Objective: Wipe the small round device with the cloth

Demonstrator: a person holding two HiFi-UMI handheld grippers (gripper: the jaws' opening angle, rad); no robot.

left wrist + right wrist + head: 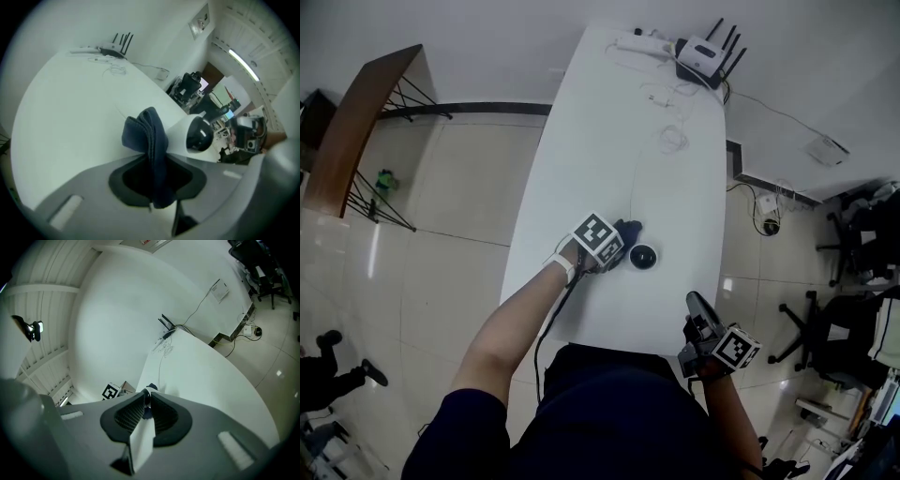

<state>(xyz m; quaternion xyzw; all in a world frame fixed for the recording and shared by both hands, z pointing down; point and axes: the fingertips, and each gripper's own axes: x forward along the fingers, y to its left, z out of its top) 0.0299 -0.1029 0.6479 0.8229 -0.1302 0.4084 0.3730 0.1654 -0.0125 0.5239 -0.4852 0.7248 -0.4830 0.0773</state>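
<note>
On white table (581, 141), near my end: small round device (643, 256), white with black dome. Just left of device, left gripper (619, 246) clamps folded dark cloth (147, 136). Nearer me, right of device, I read right gripper (146, 394) jaws all but together, empty.

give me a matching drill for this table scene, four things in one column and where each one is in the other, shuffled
Things
1. cloth
2. small round device
3. router
4. right claw

Places
A. at the far end of the table
B. by the table's near right corner, nothing in it
C. pinched in the left claw
D. on the table right beside the cloth

Pairs: 1-C, 2-D, 3-A, 4-B
</note>
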